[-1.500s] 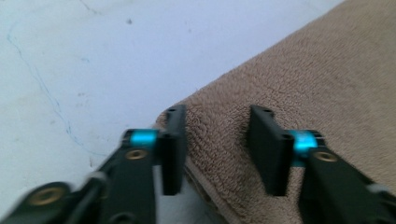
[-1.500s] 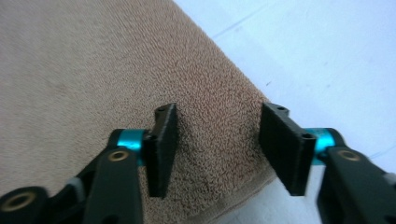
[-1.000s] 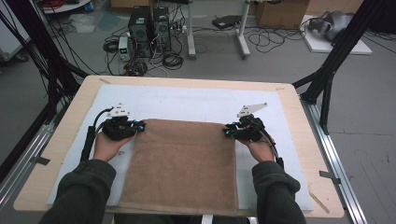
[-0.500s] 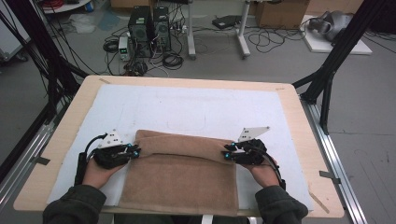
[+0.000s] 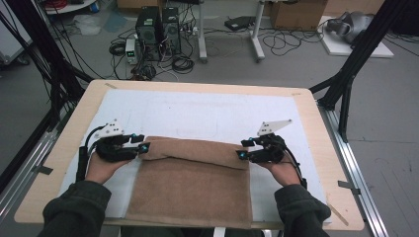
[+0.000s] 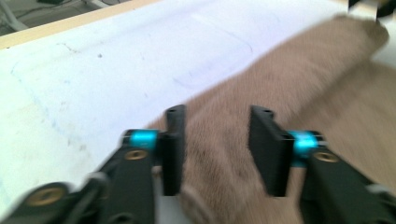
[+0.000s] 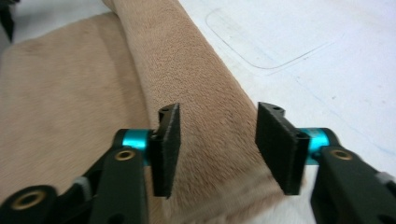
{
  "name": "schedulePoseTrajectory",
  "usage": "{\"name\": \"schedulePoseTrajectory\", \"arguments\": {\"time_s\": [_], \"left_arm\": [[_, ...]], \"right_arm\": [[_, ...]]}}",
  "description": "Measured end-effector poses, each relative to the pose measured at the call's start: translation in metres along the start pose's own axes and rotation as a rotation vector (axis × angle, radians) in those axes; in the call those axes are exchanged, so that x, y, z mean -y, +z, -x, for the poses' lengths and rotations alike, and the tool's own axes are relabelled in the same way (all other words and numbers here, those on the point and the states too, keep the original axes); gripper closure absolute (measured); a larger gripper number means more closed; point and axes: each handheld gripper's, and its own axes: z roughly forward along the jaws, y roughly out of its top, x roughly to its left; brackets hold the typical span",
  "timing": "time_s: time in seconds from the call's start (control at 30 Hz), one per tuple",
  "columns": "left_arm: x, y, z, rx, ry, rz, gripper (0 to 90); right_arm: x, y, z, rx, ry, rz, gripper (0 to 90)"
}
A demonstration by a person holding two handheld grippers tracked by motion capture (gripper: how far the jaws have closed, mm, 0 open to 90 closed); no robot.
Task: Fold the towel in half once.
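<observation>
A: How many towels were counted on the desk (image 5: 59,163)?

B: One brown towel (image 5: 192,190) was seen, laid on one white mat (image 5: 197,111), its far edge folded over into a single roll across the width.

A: And the grippers?

B: Two were counted. The left gripper (image 5: 141,143) was placed at the left end of the roll, the right gripper (image 5: 243,149) at the right end. Both had just been opened: in each gripper view the roll was seen between the spread jaws, released and not pressed.

A: Anything behind the desk?

B: Two computer towers (image 5: 158,32) were noted on the floor.
</observation>
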Motion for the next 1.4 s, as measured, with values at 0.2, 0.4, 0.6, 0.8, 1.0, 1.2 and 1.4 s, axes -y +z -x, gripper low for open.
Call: {"name": "schedulePoseTrajectory", "arguments": {"time_s": [0.2,0.4,0.6,0.8,1.0,1.2,1.4], "left_arm": [[0.008,0.03,-0.012,0.084,-0.026,-0.184,75.2],[0.01,0.002,0.012,0.052,0.097,-0.121,80.1],[0.049,-0.022,0.044,0.098,0.155,-0.13,78.0],[0.053,-0.041,0.044,0.167,0.103,-0.101,63.1],[0.02,-0.043,0.03,0.106,0.088,-0.013,60.9],[0.02,-0.01,0.016,0.071,0.088,-0.133,56.7],[0.03,-0.001,0.018,0.144,0.119,-0.214,83.2]], "right_arm": [[0.0,0.026,0.014,-0.122,0.035,-0.091,71.1],[-0.008,0.013,-0.007,-0.099,-0.077,-0.072,82.0],[0.014,0.003,-0.042,-0.114,-0.136,-0.074,81.5],[0.031,-0.005,-0.054,-0.16,-0.114,-0.059,72.8],[0.003,-0.021,-0.038,-0.082,-0.117,0.002,69.4],[0.002,0.001,-0.021,-0.055,-0.106,-0.106,57.7],[0.017,0.009,-0.019,-0.083,-0.113,-0.135,81.1]]}}
